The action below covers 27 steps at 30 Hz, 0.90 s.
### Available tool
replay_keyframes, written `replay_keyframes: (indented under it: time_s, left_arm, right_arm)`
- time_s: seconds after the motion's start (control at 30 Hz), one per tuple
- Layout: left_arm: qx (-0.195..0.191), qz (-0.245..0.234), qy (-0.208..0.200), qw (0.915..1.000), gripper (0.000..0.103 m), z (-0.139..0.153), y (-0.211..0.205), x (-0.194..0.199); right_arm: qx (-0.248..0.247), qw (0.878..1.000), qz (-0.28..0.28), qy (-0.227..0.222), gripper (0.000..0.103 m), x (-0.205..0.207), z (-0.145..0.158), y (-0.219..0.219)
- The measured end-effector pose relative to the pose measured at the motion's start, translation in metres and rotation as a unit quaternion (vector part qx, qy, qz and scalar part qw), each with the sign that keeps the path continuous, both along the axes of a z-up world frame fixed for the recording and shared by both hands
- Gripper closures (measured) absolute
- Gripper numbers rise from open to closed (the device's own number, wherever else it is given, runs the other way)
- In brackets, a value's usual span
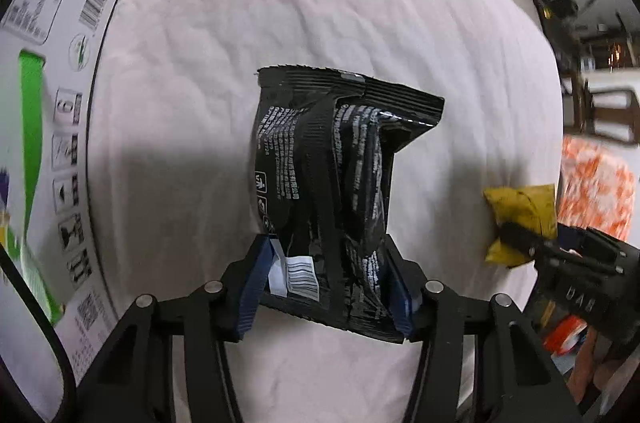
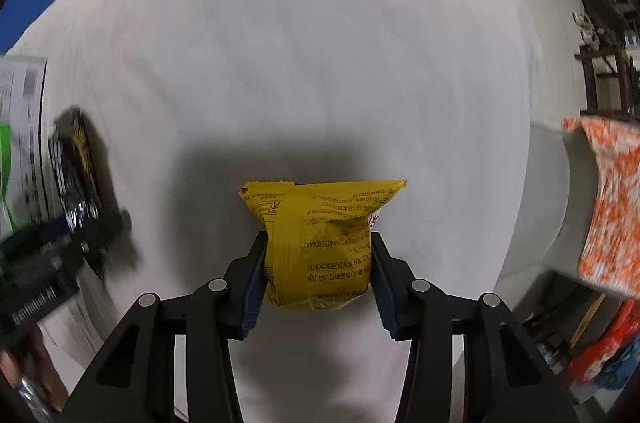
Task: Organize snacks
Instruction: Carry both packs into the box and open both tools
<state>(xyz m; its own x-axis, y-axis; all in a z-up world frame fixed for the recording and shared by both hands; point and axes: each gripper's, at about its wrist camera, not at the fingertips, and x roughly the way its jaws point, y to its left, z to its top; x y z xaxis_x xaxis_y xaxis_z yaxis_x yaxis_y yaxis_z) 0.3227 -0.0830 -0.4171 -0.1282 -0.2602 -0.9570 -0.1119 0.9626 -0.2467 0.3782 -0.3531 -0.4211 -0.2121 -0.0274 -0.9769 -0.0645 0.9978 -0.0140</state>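
Black snack packet (image 1: pixel 328 191) clamped in left tool (image 1: pixel 328 279), yellow snack packet (image 2: pixel 320 243) clamped in right tool (image 2: pixel 318 275), above white cloth (image 2: pixel 300 43).

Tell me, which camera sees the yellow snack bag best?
The right wrist view: the yellow snack bag fills the middle, held between the jaws, print showing. The left wrist view catches it only small at the right edge, partly hidden.

1. Both fisheye views are evenly and fairly brightly lit, and the white cloth (image 1: pixel 320 3) looks pale and slightly washed out.
2. A soft grey shadow falls on the cloth beneath each held packet.
3. Small glints show on the black packet (image 1: pixel 332 183).
4. Straight lines bow strongly near the dark circular edges.
5. In the right wrist view, the left gripper (image 2: pixel 60 247) is smeared with motion blur.
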Motion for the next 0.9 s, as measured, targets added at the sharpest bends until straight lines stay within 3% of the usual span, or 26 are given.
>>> replay_keyframes:
  time_s: [0.23, 0.33, 0.5, 0.67, 0.77, 0.9]
  left_arm:
    - [0.048, -0.069, 0.0, 0.9965, 0.052, 0.002, -0.003, -0.039]
    - [0.049, -0.067, 0.005, 0.9965, 0.05, -0.006, 0.0, -0.042]
    - [0.053, -0.077, -0.008, 0.9956, 0.055, -0.006, -0.014, -0.044]
    - [0.05, -0.089, -0.041, 0.9939, 0.073, 0.025, -0.019, -0.046]
    - [0.037, -0.089, -0.056, 0.9938, 0.073, 0.042, -0.016, -0.049]
    - [0.004, -0.061, -0.03, 0.9977, 0.072, 0.034, 0.001, -0.051]
  right_arm:
    - [0.029, 0.998, -0.055, 0.013, 0.054, -0.067, 0.004, -0.024]
    - [0.025, 0.997, -0.067, 0.016, 0.053, -0.075, -0.001, -0.027]
    - [0.015, 0.996, -0.085, -0.001, 0.053, -0.076, 0.004, -0.025]
    - [0.022, 0.995, -0.091, -0.025, 0.054, -0.089, 0.027, 0.003]
    - [0.025, 0.995, -0.086, -0.045, 0.054, -0.094, 0.048, 0.016]
    - [0.018, 0.994, -0.089, -0.053, 0.054, -0.094, 0.062, 0.039]
